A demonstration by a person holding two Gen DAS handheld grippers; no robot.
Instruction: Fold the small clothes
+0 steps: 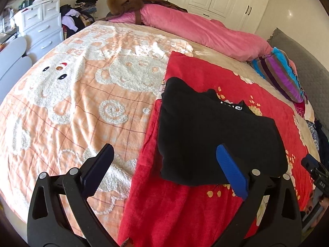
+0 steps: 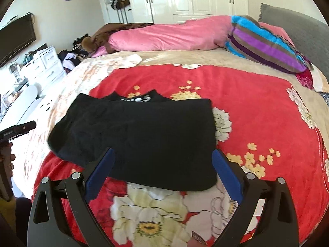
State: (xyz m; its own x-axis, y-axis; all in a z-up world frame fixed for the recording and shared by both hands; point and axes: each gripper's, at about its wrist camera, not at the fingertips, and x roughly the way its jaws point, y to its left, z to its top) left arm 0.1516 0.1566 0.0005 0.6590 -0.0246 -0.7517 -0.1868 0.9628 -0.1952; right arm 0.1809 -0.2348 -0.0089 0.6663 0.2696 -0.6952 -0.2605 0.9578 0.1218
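A black garment (image 1: 218, 135) with white lettering lies folded flat on a red flowered blanket (image 1: 185, 210) on the bed. In the right wrist view the garment (image 2: 139, 135) lies just ahead of my fingers. My left gripper (image 1: 164, 154) is open and empty, above the garment's near left edge. My right gripper (image 2: 163, 158) is open and empty, just above the garment's near edge. The right gripper's body shows at the right edge of the left wrist view (image 1: 316, 170). The left gripper's body shows at the left edge of the right wrist view (image 2: 16, 131).
An orange and white bear blanket (image 1: 82, 103) covers the bed's left part. A pink duvet (image 1: 205, 30) and a striped pillow (image 2: 265, 47) lie at the far side. White drawers (image 1: 41, 24) and piled clothes (image 1: 78, 16) stand left of the bed.
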